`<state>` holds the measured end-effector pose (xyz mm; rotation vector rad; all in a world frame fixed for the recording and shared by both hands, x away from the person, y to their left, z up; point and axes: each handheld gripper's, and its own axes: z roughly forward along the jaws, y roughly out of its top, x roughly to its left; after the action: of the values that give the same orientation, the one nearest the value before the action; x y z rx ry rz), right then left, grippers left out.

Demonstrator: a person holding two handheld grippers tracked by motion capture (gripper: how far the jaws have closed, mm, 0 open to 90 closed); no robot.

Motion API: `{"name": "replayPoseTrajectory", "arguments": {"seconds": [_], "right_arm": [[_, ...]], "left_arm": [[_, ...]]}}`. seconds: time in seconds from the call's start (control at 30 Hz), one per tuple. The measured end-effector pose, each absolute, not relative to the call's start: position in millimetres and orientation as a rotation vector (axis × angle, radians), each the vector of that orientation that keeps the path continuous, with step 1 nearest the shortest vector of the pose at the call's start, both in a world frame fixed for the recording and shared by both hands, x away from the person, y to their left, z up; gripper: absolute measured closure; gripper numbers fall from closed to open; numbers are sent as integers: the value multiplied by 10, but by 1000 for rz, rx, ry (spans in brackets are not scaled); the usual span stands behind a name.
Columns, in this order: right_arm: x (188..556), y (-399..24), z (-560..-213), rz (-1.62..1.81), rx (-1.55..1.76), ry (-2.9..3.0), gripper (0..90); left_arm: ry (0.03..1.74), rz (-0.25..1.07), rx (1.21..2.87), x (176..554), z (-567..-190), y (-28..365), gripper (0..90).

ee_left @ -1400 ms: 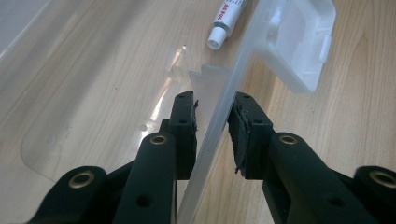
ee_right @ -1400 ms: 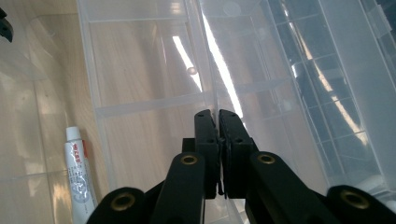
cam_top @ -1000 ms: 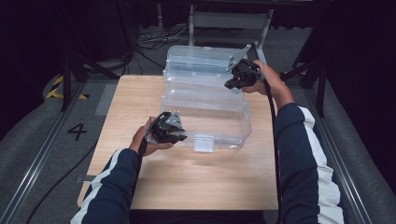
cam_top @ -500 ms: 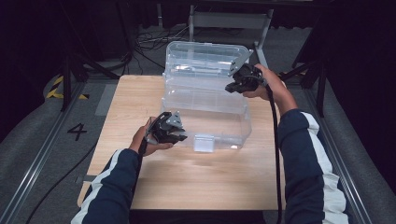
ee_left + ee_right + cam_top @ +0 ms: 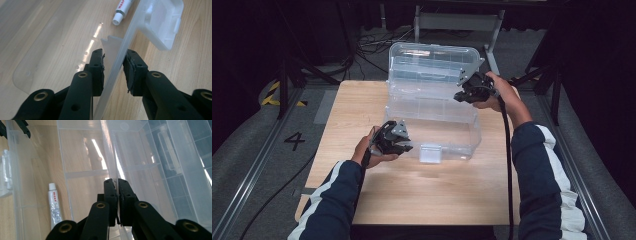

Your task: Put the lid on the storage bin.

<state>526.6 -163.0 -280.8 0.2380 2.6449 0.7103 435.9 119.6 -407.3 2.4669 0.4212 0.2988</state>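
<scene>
A clear plastic storage box [image 5: 432, 117] is sitting on the far half of the wooden table [image 5: 412, 195], its hinged lid [image 5: 432, 65] standing open at the back and a white front latch [image 5: 429, 153] hanging toward the person.

The right gripper view is looking down into the box: a small white tube [image 5: 54, 206] with red print is lying in a front compartment, and the right gripper [image 5: 116, 182] is clamping a thin inner wall [image 5: 110, 157] of the box, its jaws closed onto the plastic. The left gripper view is showing the front wall [image 5: 120, 57] edge-on between the jaws of the left gripper [image 5: 113, 62]: the pads are straddling the wall, the right one at the plastic, the left one a sliver off; whether they are pressing cannot be told. The tube's cap end [image 5: 120, 13] is appearing behind the wall, the latch [image 5: 162, 22] outside it.

In the high view, the left hand [image 5: 372, 150] is holding its gripper [image 5: 404, 146] level at the box's front left corner, forearm angled in from below. The right hand [image 5: 499, 92] is reaching farther, its gripper [image 5: 459, 96] at the box's right rear, cable [image 5: 507, 150] trailing along the sleeve.
</scene>
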Motion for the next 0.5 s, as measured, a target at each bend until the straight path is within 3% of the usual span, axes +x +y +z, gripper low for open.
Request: {"name": "replayPoseTrajectory", "arguments": {"seconds": [0.5], "right_arm": [[5153,-1634,-2824,716,196,2645,869]], "left_arm": [[427,319,2471,4324,-4072,1169,701]]}}
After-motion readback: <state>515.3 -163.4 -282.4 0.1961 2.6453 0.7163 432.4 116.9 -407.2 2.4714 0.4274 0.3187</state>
